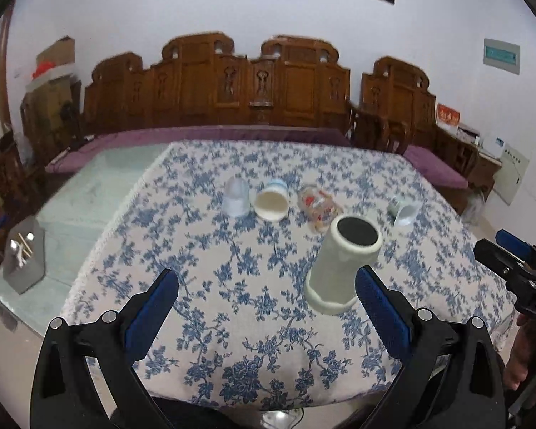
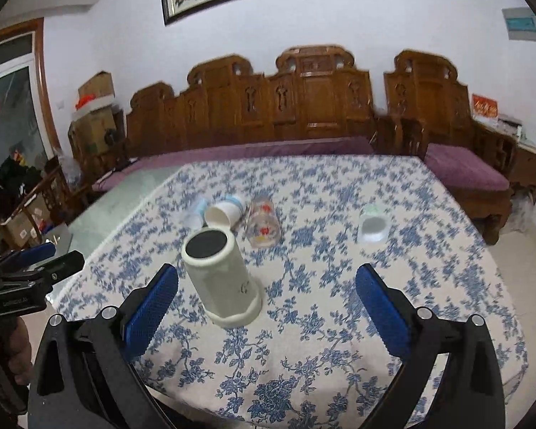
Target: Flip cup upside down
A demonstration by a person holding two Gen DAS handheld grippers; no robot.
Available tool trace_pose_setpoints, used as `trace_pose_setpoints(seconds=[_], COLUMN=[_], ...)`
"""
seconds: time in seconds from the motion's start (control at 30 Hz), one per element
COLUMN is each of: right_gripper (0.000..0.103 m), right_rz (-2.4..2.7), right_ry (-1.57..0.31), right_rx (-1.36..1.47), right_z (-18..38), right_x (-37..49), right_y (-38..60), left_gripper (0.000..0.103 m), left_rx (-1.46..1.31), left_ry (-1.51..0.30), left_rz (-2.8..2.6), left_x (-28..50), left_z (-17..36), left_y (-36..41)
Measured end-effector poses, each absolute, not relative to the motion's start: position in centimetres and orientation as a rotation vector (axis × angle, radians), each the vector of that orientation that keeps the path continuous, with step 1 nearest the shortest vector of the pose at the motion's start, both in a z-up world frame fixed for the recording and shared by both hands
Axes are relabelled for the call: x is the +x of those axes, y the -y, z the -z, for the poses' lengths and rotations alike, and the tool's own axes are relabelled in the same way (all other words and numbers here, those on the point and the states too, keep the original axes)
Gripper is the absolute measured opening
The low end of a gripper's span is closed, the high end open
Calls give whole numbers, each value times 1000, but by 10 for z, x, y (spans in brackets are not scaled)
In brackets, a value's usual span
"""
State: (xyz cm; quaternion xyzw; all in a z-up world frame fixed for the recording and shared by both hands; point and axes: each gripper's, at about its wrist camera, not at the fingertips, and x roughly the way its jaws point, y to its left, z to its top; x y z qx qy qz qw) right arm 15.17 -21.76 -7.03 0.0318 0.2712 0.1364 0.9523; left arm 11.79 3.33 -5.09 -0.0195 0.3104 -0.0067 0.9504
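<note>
A tall cream cup (image 1: 343, 264) stands upside down on the blue-flowered tablecloth (image 1: 232, 279), its dark base facing up; it also shows in the right wrist view (image 2: 221, 279). My left gripper (image 1: 268, 307) is open and empty, the cup just inside its right finger (image 1: 382, 318). My right gripper (image 2: 268, 307) is open and empty, the cup near its left finger (image 2: 150, 311). The right gripper shows at the right edge of the left wrist view (image 1: 511, 261); the left gripper shows at the left edge of the right wrist view (image 2: 32, 264).
Further back lie a clear cup upside down (image 1: 236, 198), a white cup on its side (image 1: 271, 202), a printed glass on its side (image 1: 318, 211) and a small pale cup (image 1: 405, 211). A grey box (image 1: 23, 261) sits on the bare glass tabletop at left. A wooden sofa stands behind.
</note>
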Motion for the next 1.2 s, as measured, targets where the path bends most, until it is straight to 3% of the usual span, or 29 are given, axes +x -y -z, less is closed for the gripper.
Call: trace_pose_setpoints(seconds=[0.4, 1.2], right_gripper=[100, 100], right_rz=[-258, -255], right_ry=[-417, -397], right_rx=[53, 63], right_z=[26, 20], right_x=[105, 99], right_y=[220, 223], left_gripper=[95, 95], left_rx=[-22, -14], left_ry=[-490, -480], left_rz=[24, 20], left_x=[77, 71], left_z=[4, 4], left_y=[-21, -18])
